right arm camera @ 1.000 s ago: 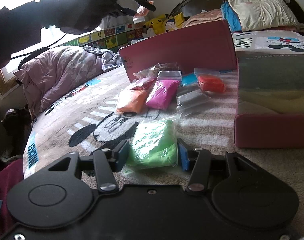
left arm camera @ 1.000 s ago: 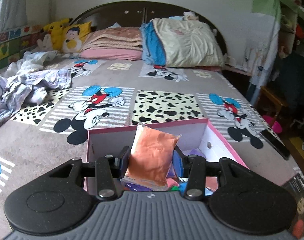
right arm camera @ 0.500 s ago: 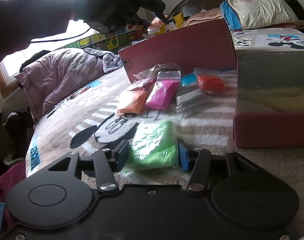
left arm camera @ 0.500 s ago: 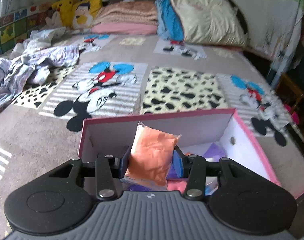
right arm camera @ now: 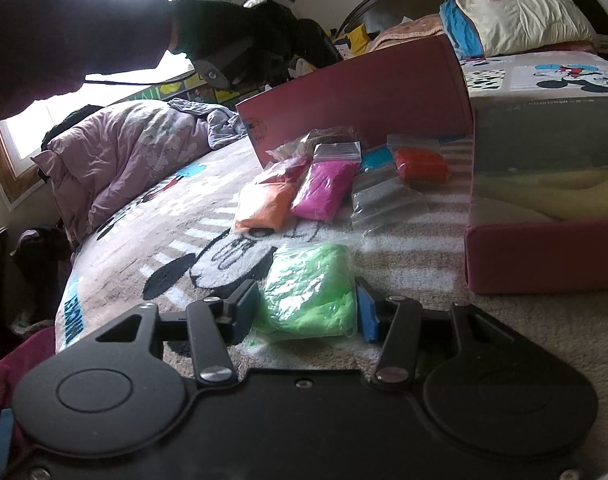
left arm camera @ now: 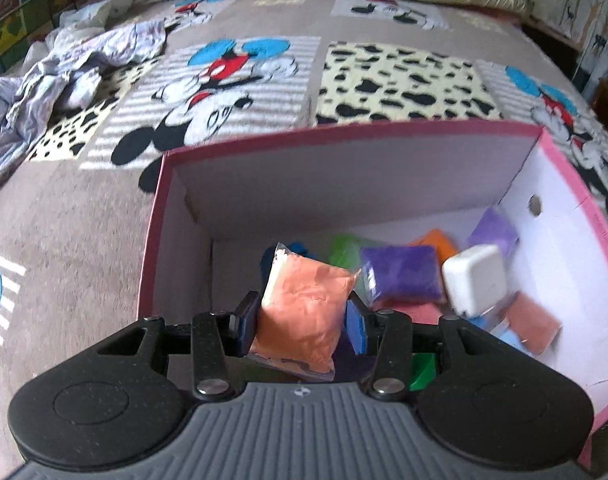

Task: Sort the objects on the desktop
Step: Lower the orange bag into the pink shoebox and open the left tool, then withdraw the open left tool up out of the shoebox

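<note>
My left gripper (left arm camera: 301, 326) is shut on an orange bag (left arm camera: 304, 308) and holds it over the open pink box (left arm camera: 344, 136). Inside the box lie purple bags (left arm camera: 402, 270), other coloured bags and a white block (left arm camera: 476, 280). My right gripper (right arm camera: 308, 312) sits low on the bed with its jaws around a green bag (right arm camera: 310, 286) that lies on the blanket. Beyond it lie an orange bag (right arm camera: 265, 204), a magenta bag (right arm camera: 324, 188), a red bag (right arm camera: 420, 164) and a grey bag (right arm camera: 388, 200). The pink box (right arm camera: 364, 92) stands behind them.
A second box with a pink base (right arm camera: 544, 256) stands at the right in the right wrist view. A lilac duvet (right arm camera: 123, 152) is heaped at the left. Crumpled clothes (left arm camera: 63, 64) lie on the bed left of the pink box. Pillows are at the headboard.
My left gripper has moved forward and tilted down over the pink box, so its contents now show. My right gripper has stayed around the green bag.
</note>
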`<state>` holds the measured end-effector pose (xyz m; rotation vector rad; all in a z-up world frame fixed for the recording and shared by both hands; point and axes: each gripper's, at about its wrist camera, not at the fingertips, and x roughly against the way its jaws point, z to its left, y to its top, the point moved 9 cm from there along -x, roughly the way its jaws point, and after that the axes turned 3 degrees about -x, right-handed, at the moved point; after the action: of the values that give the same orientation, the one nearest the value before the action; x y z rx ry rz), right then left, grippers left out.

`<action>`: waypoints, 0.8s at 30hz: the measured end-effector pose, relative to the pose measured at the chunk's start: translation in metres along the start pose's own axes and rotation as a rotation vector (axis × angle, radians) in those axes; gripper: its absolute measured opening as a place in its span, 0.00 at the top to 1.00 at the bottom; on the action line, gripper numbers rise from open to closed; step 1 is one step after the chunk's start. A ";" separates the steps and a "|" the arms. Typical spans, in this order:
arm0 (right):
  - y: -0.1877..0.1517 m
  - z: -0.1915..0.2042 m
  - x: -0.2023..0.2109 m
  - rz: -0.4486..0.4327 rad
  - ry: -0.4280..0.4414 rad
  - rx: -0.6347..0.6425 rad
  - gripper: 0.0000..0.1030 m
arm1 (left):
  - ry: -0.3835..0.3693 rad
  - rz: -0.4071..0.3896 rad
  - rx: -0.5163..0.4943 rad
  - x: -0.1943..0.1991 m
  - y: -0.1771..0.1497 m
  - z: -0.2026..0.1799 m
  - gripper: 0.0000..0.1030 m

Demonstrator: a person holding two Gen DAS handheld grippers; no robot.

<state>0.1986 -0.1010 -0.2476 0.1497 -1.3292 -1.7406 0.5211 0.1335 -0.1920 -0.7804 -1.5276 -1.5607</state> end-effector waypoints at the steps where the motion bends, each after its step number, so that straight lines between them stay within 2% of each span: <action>1: 0.000 0.000 0.000 0.000 0.000 -0.001 0.53 | 0.000 0.006 0.003 -0.002 -0.002 0.001 0.58; 7: 0.000 -0.001 0.000 -0.001 0.003 -0.004 0.53 | -0.001 0.017 0.013 -0.005 -0.006 0.002 0.58; 11: 0.000 -0.001 0.000 -0.001 0.003 -0.005 0.53 | 0.015 0.029 0.014 -0.006 -0.007 0.001 0.53; 17: 0.000 0.000 0.000 -0.001 0.002 -0.004 0.53 | 0.034 -0.003 -0.017 0.003 -0.005 -0.003 0.48; 20: 0.000 0.000 -0.001 -0.001 0.003 -0.005 0.53 | 0.076 -0.027 -0.046 0.010 -0.004 -0.003 0.44; 24: 0.000 0.000 0.000 -0.001 0.003 -0.006 0.53 | 0.112 -0.049 -0.061 0.017 -0.004 0.002 0.44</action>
<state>0.1985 -0.1006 -0.2479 0.1496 -1.3216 -1.7440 0.5095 0.1329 -0.1791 -0.6821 -1.4336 -1.6658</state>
